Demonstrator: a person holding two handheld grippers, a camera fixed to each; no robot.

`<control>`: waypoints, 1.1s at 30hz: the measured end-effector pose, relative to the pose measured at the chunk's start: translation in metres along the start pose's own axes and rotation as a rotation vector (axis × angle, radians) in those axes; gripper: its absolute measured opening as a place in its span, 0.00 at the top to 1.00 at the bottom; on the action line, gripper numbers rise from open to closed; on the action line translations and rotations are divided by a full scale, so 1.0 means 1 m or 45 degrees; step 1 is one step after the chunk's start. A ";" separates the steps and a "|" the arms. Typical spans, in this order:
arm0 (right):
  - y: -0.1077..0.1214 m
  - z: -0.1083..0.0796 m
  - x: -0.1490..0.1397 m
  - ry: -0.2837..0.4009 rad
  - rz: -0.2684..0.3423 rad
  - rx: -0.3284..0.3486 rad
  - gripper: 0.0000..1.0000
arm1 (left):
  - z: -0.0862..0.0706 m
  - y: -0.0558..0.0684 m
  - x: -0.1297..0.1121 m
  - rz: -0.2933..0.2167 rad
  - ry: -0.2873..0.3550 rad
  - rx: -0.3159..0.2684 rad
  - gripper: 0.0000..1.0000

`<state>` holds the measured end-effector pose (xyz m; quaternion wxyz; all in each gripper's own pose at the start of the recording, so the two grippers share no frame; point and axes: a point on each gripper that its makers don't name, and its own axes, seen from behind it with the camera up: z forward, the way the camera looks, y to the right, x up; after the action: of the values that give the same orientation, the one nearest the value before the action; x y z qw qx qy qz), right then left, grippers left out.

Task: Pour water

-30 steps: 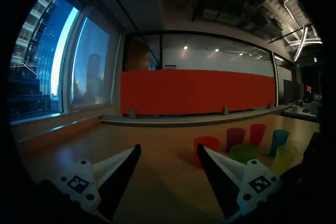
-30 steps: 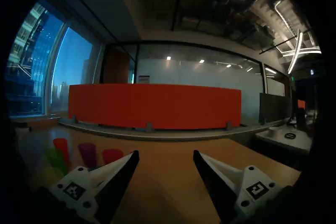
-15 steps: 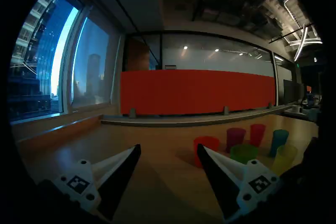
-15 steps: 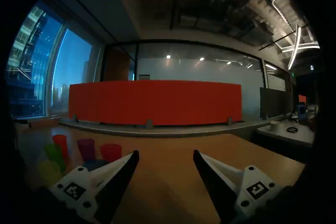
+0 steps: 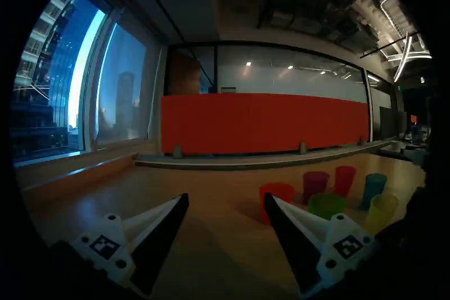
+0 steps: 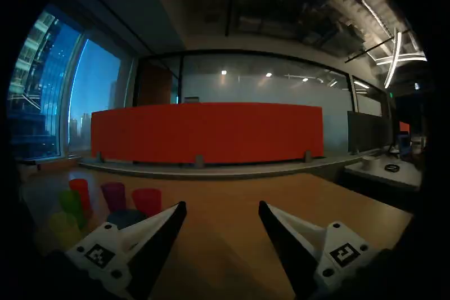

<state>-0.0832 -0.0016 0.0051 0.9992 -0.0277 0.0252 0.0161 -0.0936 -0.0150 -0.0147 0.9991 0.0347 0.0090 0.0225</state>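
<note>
**Left gripper view**
- Left gripper [image 5: 225, 203]: jaws spread wide with nothing between them, held low over the desk [image 5: 225, 255].
- Six cups stand on the desk to the right, beyond the right-hand finger. All are upright, long axis vertical, mouths up.
 - Orange-red cup [image 5: 275, 192]: nearest and leftmost. Its lower right side is hidden by the finger.
 - Green cup [image 5: 326, 204]: base cut off by the same finger.
 - Magenta cup [image 5: 315, 182], red cup [image 5: 344, 179] and teal cup [image 5: 373, 187]: the far row, close together.
 - Yellow cup [image 5: 381, 209]: at the right, with its foot lost in the dark margin.
- Contents: I cannot tell whether any cup holds water.
- Orange partition [image 5: 264, 122] stands across the far edge of the desk, with a window [image 5: 67, 92] at the left.

**Right gripper view**
- Right gripper [image 6: 222, 210]: jaws likewise spread and holding nothing, above bare desk [image 6: 225, 255].
- The cups stand at the left, all upright.
 - Yellow cup [image 6: 63, 227] and green cup [image 6: 70, 201]: dim and blurred.
 - Red cup [image 6: 80, 190]: tall, far left.
 - Magenta cup [image 6: 114, 194].
 - Orange-red cup [image 6: 147, 200]: probably this one, though in this light the two reddish cups are hard to tell apart.
 - Teal cup [image 6: 125, 218]: looks almost black, lower half behind the left-hand finger.
- Orange partition [image 6: 208, 134] at the far edge. A side counter [image 6: 382, 169] at the right carries small items too dim to identify.
</note>
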 end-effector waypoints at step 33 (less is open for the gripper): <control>-0.003 -0.002 0.000 -0.008 -0.011 0.012 0.00 | 0.000 0.001 -0.001 0.000 0.000 0.000 0.01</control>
<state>-0.0833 -0.0052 0.0029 0.9994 -0.0231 0.0218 0.0118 -0.0945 -0.0145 -0.0149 0.9991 0.0348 0.0090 0.0225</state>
